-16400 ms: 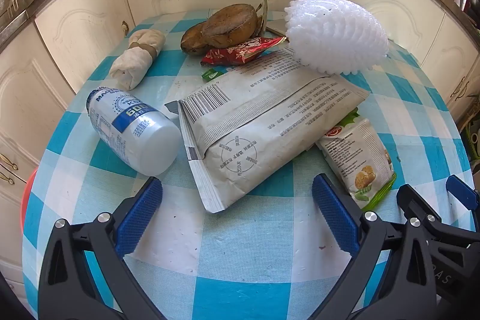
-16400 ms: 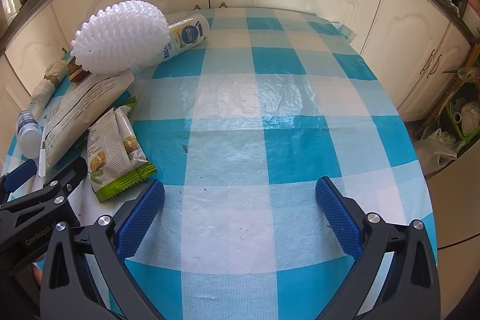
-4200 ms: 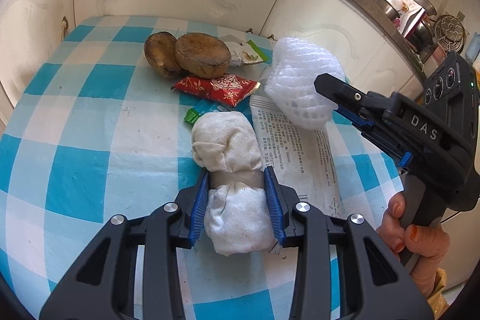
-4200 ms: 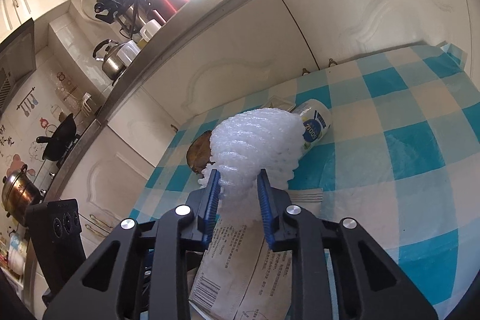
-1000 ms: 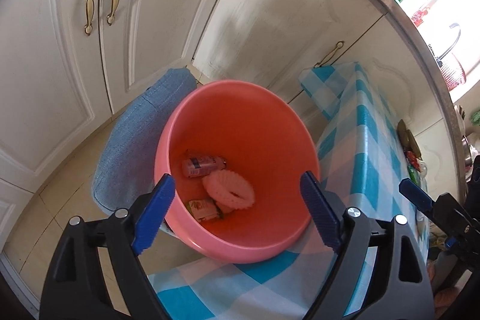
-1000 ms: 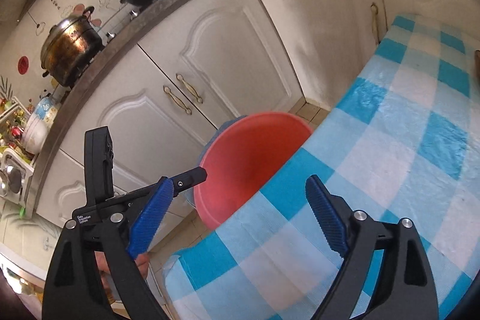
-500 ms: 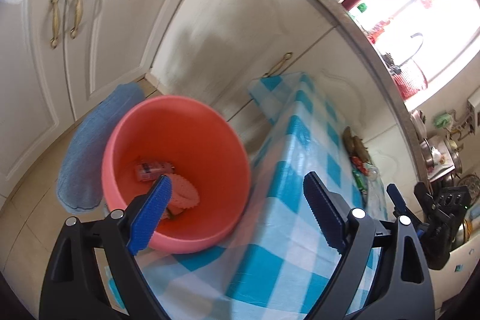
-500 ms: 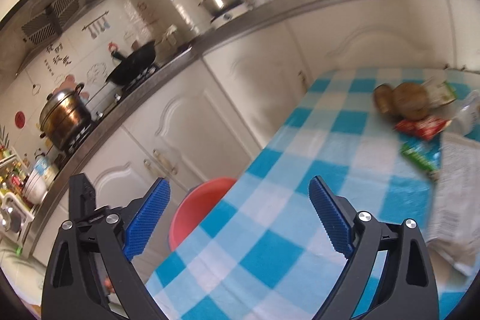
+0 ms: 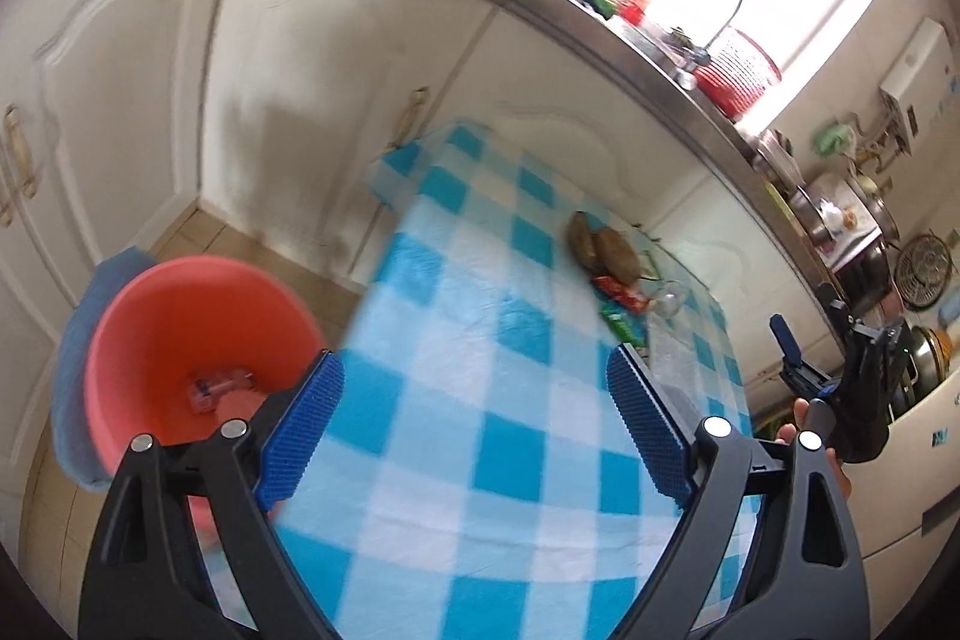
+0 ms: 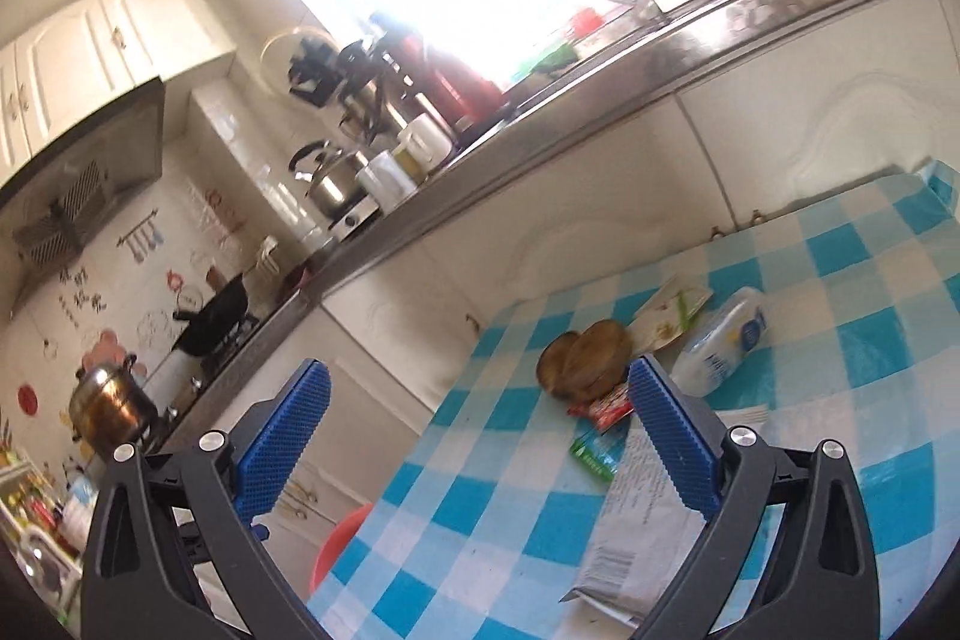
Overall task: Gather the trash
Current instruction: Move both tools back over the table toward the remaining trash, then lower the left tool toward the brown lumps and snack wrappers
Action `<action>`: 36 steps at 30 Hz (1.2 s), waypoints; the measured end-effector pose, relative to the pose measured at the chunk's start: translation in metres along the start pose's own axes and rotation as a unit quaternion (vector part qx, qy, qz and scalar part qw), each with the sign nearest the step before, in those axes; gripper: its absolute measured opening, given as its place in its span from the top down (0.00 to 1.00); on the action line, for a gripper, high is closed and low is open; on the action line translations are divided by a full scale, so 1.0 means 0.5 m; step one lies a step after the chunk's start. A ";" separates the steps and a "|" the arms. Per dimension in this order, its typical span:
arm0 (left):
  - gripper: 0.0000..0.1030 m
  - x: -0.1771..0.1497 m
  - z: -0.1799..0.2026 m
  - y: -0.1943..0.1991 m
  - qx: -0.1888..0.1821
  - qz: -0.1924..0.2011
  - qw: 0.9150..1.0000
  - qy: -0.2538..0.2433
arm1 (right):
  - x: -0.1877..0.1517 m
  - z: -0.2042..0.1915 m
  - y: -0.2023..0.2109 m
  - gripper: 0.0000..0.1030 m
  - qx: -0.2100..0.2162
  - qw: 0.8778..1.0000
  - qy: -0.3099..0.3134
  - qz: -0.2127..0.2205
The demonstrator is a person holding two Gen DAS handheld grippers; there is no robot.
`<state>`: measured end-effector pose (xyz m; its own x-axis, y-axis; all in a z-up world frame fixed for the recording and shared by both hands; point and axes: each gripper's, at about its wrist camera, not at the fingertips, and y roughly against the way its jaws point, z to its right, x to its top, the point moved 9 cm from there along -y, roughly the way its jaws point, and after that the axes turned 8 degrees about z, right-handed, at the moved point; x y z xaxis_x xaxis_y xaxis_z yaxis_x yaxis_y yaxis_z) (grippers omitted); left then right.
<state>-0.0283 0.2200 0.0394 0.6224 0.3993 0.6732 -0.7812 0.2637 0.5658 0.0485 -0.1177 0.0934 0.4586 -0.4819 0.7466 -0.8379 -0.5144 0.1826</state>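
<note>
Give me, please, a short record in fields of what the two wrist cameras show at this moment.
left gripper: open, nothing between the jaws
right gripper: jaws opening, nothing between them
basin: red, on the floor beside the table, some trash inside
table: blue checked cloth
left on table: brown husks, red wrapper, green wrapper, bottle, paper bag
</note>
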 end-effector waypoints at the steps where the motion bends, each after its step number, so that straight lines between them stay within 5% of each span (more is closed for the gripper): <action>1: 0.13 0.007 0.026 -0.014 -0.006 -0.002 1.000 -0.009 | 0.017 0.018 0.004 0.04 -0.004 1.000 -0.010 0.006; 8: 0.13 0.052 0.235 -0.181 -0.038 -0.026 0.995 -0.088 | 0.074 0.142 0.006 0.04 -0.058 0.998 -0.028 0.010; 15: 0.13 0.078 0.372 -0.417 -0.010 -0.043 0.986 -0.158 | 0.040 0.255 0.004 0.04 -0.082 0.991 -0.102 -0.026; 25: 0.45 0.083 0.391 -0.694 0.094 -0.077 0.984 -0.129 | 0.025 0.303 0.007 0.04 -0.116 0.990 -0.078 -0.024; 30: 0.52 0.077 0.368 -0.766 0.125 -0.114 0.981 -0.094 | 0.021 0.299 0.001 0.04 -0.112 0.991 -0.074 -0.028; 36: 0.53 0.068 0.370 -0.795 0.146 -0.122 0.975 -0.112 | 0.024 0.309 0.007 0.04 -0.110 0.990 -0.087 -0.023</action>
<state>0.3123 -0.0334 -0.0744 0.8085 0.1458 0.5702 -0.5818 0.0516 0.8117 0.0968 -0.2349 0.0043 0.5250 -0.5865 0.6168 -0.8508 -0.3801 0.3628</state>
